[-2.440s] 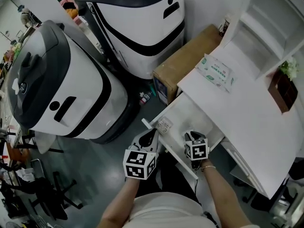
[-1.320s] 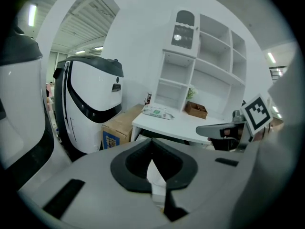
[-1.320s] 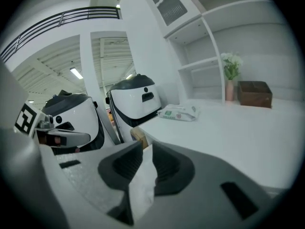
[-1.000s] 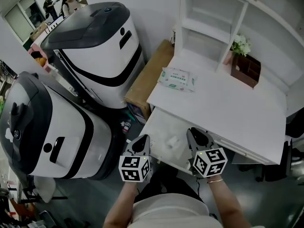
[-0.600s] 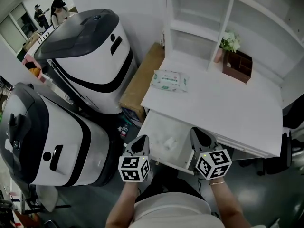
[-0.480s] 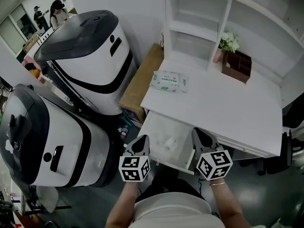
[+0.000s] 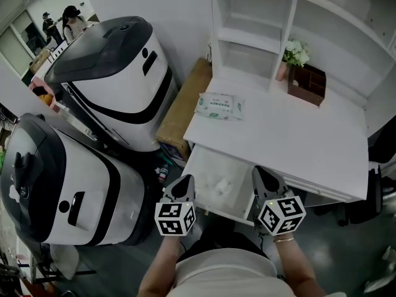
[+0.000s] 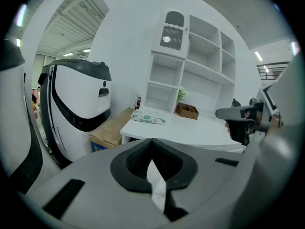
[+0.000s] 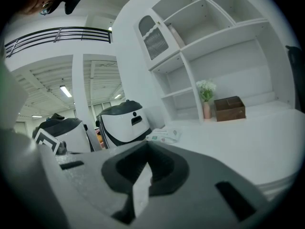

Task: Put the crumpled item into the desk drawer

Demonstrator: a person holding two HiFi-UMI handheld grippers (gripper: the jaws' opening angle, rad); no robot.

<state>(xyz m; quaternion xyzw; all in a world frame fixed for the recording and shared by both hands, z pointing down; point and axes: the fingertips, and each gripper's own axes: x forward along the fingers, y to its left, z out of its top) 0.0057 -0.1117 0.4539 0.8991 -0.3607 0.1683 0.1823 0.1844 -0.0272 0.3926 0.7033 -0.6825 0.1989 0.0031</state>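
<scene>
The white desk drawer [image 7: 205, 163] stands pulled out under the white desk [image 7: 291, 138]. A small white crumpled item [image 7: 221, 185] lies inside it, apart from both grippers. My left gripper [image 7: 184, 182] hangs at the drawer's front left corner, and its jaws meet in the left gripper view [image 8: 152, 142] with nothing held. My right gripper [image 7: 265, 176] sits at the drawer's front right corner. Its jaws also meet, empty, in the right gripper view [image 9: 147, 149].
A pack of wet wipes [image 7: 219, 106] lies on the desk's left part, with a brown wooden box [image 7: 307, 84] and a small flower pot [image 7: 292, 54] by the shelves. A cardboard box [image 7: 184, 107] and two large white-and-black machines [image 7: 117, 73] [image 7: 68, 184] stand to the left.
The head camera has swung so that more of the desk and shelves shows. The right gripper has drawn back from over the drawer to its front right corner. Both stay shut.
</scene>
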